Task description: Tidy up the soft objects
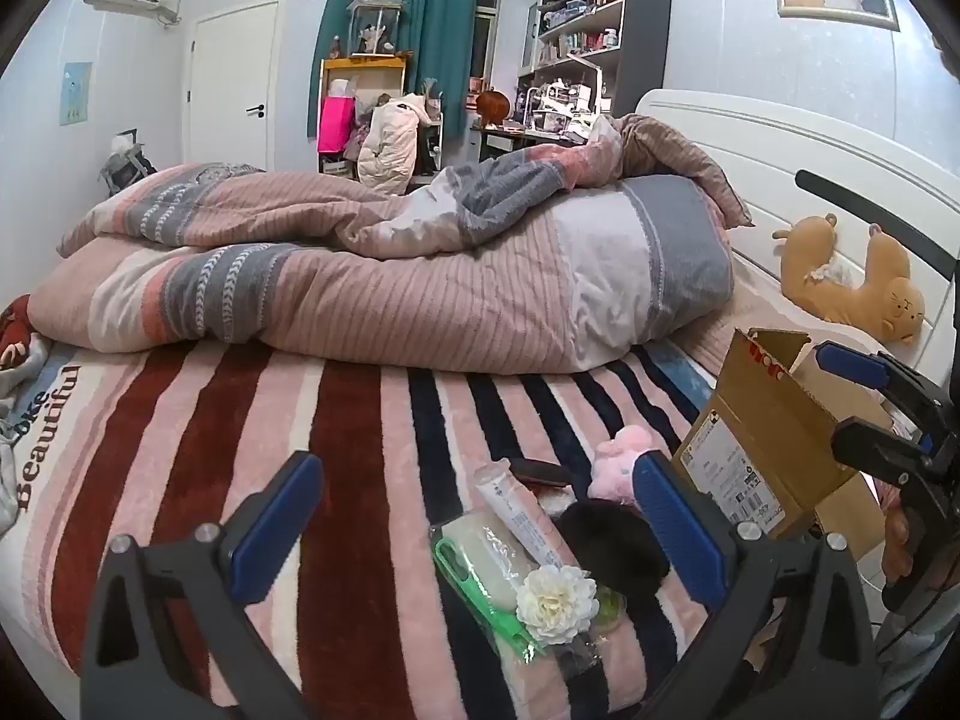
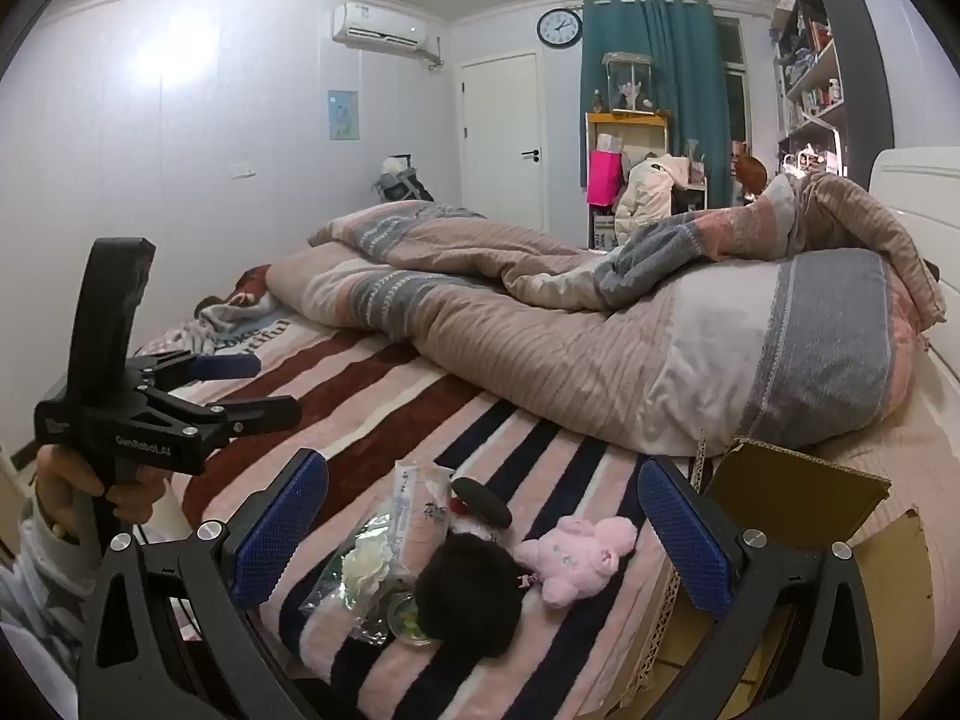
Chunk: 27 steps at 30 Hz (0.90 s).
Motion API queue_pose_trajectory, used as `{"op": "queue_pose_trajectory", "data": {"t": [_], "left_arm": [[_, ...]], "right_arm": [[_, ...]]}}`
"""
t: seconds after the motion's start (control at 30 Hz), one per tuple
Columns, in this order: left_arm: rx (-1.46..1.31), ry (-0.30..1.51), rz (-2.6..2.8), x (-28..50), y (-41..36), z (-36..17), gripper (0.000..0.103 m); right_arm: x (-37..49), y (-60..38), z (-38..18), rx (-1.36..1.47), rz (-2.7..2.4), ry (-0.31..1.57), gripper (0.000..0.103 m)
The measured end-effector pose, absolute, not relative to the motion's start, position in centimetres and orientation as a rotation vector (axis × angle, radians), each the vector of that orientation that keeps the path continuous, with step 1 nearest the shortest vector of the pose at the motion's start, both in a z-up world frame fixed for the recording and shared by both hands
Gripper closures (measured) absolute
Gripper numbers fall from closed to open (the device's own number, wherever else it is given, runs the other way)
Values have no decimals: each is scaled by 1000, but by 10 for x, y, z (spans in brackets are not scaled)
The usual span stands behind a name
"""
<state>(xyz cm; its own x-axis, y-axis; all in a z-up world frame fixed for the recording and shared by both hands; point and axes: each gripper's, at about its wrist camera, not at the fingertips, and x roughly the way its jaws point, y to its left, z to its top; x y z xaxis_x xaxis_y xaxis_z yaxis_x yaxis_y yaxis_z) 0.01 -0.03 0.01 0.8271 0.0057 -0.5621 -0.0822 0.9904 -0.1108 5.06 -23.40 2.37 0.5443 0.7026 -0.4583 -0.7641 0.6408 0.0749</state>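
A pile of small items lies on the striped bed blanket (image 1: pixel 360 450): a pink plush toy (image 2: pixel 576 555), a black fuzzy pompom (image 2: pixel 471 594), a white fabric flower (image 1: pixel 555 603) in plastic wrap, a green-edged packet (image 1: pixel 480 576) and a white tube (image 1: pixel 519 519). An open cardboard box (image 1: pixel 762 438) stands to their right. My left gripper (image 1: pixel 480 534) is open and empty, held above the pile. My right gripper (image 2: pixel 483 534) is open and empty, just above the pompom and plush. The left gripper also shows in the right wrist view (image 2: pixel 252 387), open.
A rumpled pink and grey duvet (image 1: pixel 390 276) fills the back of the bed. A tan plush bear (image 1: pixel 852 276) lies against the white headboard (image 1: pixel 780 150). Crumpled clothes (image 2: pixel 234 315) lie at the bed's far left. Shelves and a desk stand beyond.
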Motion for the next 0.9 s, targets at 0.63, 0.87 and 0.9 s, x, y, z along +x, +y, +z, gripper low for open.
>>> {"op": "queue_pose_trajectory", "data": {"t": [0.63,0.87,0.9], "left_arm": [[-127,591,47,0,-1,0,0],[-125,591,47,0,-1,0,0],[-124,591,48,0,-1,0,0]], "right_arm": [[49,-233,23,-148,877,476,0],[49,-230,21,-150,879,478,0],[48,-230,21,-149,879,478,0]]}}
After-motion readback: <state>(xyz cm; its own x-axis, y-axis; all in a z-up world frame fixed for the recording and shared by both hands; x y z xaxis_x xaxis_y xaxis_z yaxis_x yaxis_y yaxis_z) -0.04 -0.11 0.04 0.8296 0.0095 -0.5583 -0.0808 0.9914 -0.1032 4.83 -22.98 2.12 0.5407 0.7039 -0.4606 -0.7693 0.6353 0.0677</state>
